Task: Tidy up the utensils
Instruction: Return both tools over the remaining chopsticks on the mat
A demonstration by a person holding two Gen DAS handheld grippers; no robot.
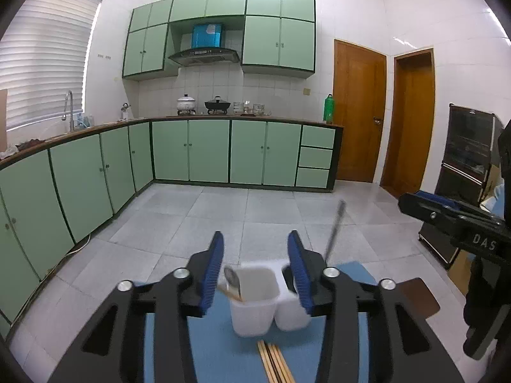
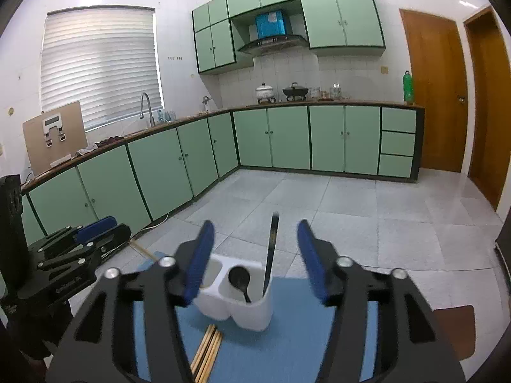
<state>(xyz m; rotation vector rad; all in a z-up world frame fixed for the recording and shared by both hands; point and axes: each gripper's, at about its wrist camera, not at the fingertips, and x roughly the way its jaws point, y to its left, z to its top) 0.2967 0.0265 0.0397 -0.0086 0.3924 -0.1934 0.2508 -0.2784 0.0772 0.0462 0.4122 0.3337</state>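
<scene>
- Left tool (image 1: 255, 255): its blue-padded jaws stand apart with nothing held between them; beyond and below the gap sits the white utensil holder (image 1: 255, 303).
- The utensil holder has two compartments and stands on a blue mat (image 1: 223, 344) covering the table.
- In the left wrist view, the holder's near compartment shows a spoon bowl (image 1: 230, 276) and a wooden piece leaning at its rim; motion blur softens both.
- A bundle of wooden chopsticks (image 1: 274, 364) lies flat on the mat just in front of the holder.
- A dark, thin handle (image 2: 273, 249) rises upright from the holder's right compartment, beside a black spoon (image 2: 240, 279) resting in it.
- Right tool (image 2: 255, 255): jaws spread wide, empty, the upright handle seen through the gap without touching either pad.
- Writing: the right tool's body reads "DAS" (image 1: 484, 245) in the left wrist view; the lettering on the left tool's side is too blurred to read.
</scene>
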